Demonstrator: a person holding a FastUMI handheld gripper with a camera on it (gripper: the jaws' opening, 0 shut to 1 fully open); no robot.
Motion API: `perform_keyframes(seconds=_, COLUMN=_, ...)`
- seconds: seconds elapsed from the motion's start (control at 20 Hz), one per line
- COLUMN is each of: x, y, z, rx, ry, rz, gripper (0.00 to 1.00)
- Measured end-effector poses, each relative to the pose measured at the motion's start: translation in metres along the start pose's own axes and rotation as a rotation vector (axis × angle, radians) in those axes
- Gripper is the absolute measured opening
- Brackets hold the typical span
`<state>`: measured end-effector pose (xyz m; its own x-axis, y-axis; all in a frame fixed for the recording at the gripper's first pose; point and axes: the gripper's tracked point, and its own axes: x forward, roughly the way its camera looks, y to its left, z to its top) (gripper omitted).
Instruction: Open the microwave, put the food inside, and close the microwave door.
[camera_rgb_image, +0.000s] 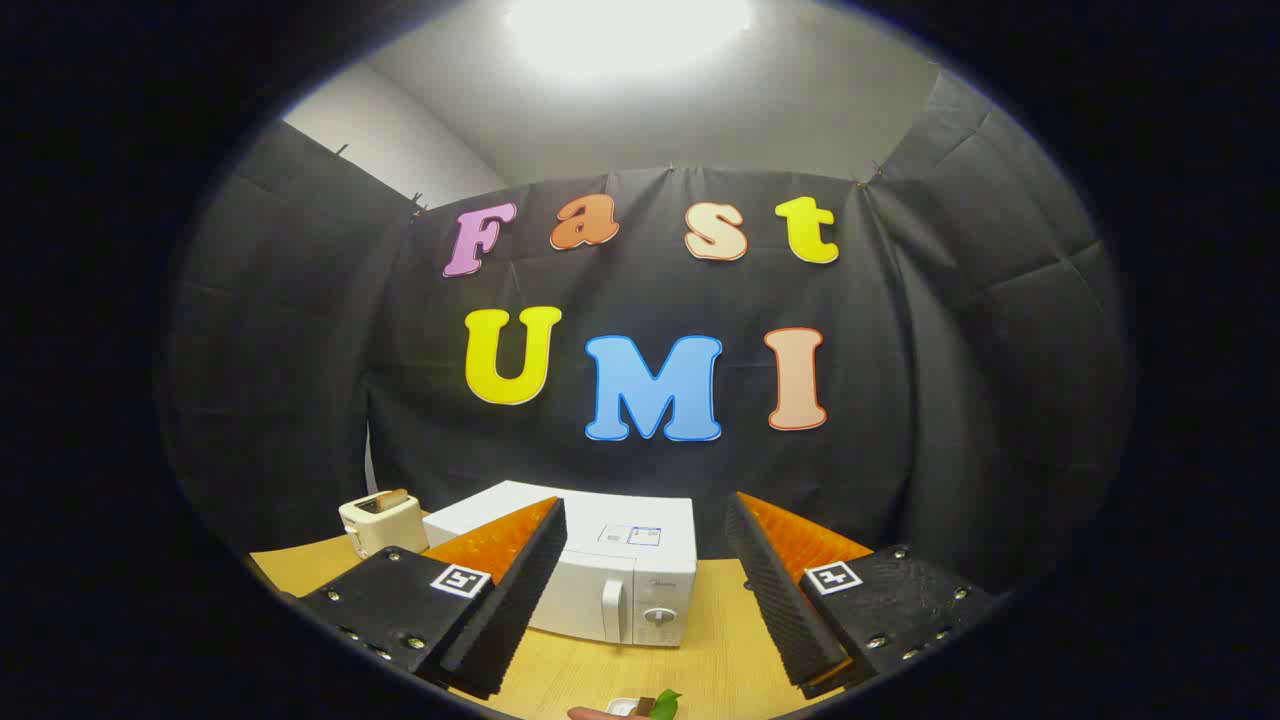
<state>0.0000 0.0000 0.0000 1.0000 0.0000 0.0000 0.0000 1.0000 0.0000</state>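
A white microwave (610, 565) stands on the wooden table (710, 650), beyond and between my fingers, with its door shut; the handle and dial are on its right front. My gripper (645, 545) is open, held well above the table with nothing between its fingers. Below the fingers, at the near edge of the table, lies the food (645, 706): a small white dish with something brown and a green leaf, mostly cut off.
A cream toaster (380, 520) with a slice of bread in it stands left of the microwave near the back wall. Black cloth walls close the booth behind and at both sides.
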Motion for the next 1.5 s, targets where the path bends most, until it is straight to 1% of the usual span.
perform_keyframes(seconds=0.25, x=0.0, y=0.01, z=0.013, rx=0.009, ry=-0.021, rz=0.021, gripper=0.99)
perform_keyframes(seconds=0.55, x=0.005, y=0.018, z=0.001, rx=-0.008, ry=0.005, rz=0.034, gripper=0.99)
perform_keyframes(seconds=0.75, x=0.014, y=0.023, z=-0.013, rx=0.01, ry=0.029, rz=0.045, gripper=0.99)
perform_keyframes(seconds=1.05, x=0.035, y=0.033, z=-0.066, rx=0.053, ry=0.059, rz=0.05, gripper=0.99)
perform_keyframes(seconds=1.2, x=0.05, y=0.037, z=-0.105, rx=0.051, ry=0.081, rz=0.031, gripper=0.99)
perform_keyframes(seconds=1.5, x=0.087, y=0.06, z=-0.162, rx=0.028, ry=0.108, rz=0.023, gripper=0.99)
